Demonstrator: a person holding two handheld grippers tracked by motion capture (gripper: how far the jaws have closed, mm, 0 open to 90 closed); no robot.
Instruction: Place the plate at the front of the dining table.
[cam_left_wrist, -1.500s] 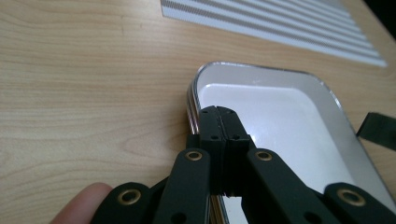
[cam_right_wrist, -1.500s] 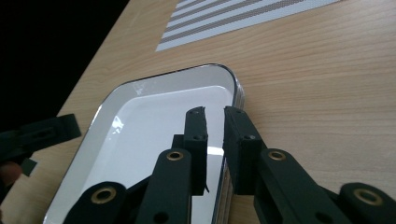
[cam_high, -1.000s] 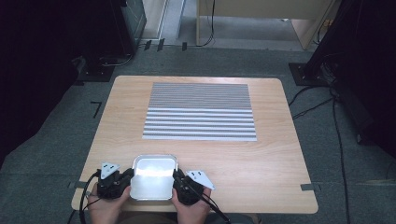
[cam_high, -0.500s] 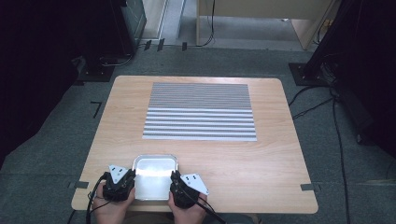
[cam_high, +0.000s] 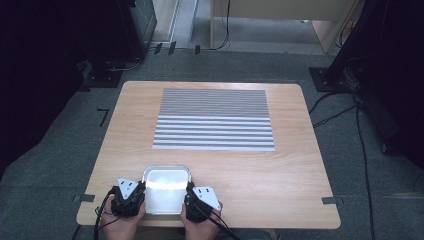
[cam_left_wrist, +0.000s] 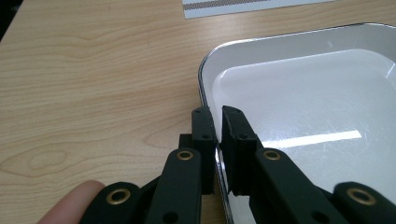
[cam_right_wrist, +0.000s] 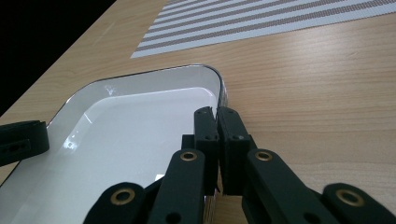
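Now tray (cam_high: 166, 192) rims pinched between both grippers' fingers (cam_left_wrist: 233, 135).

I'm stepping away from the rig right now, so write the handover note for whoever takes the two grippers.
Left gripper: shut on the tray's left rim.
Right gripper: its jaws have just been closing and now pinch the tray's right rim.
The tray, empty, sits at the near edge of the table, short of the striped mat.
Done: both rims gripped.
Left: probably lift the tray and carry it, perhaps to the mat.
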